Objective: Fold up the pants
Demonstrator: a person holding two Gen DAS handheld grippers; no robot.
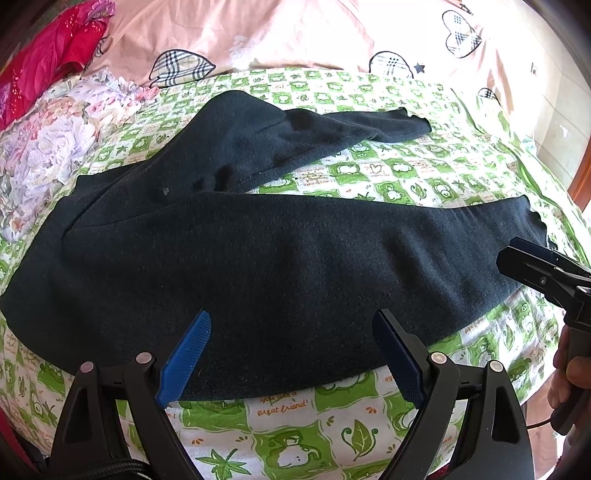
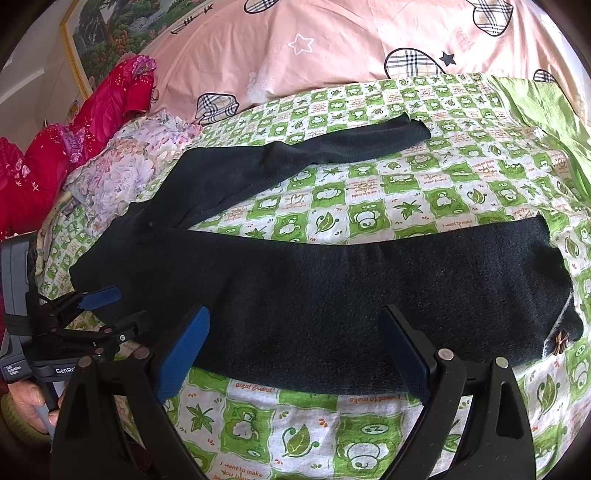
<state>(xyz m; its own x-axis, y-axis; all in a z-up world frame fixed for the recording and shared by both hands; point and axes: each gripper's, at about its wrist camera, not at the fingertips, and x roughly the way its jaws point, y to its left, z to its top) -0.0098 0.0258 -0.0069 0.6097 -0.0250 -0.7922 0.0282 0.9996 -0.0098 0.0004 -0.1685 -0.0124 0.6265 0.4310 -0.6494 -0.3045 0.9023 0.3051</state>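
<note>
Dark navy pants lie flat on a green-and-white checked sheet, waist to the left and the two legs splayed apart toward the right. My left gripper hovers open over the near edge of the near leg, close to the waist end, holding nothing. My right gripper is also open and empty, above the same leg nearer its cuff. The far leg angles away to the upper right. Each view shows the other gripper at its side: the right gripper by the cuff, the left gripper at the waist.
A pink duvet with plaid hearts is piled behind the sheet. Floral fabric and a red garment lie at the left. A framed picture hangs at the far left. A person's hand holds a gripper handle.
</note>
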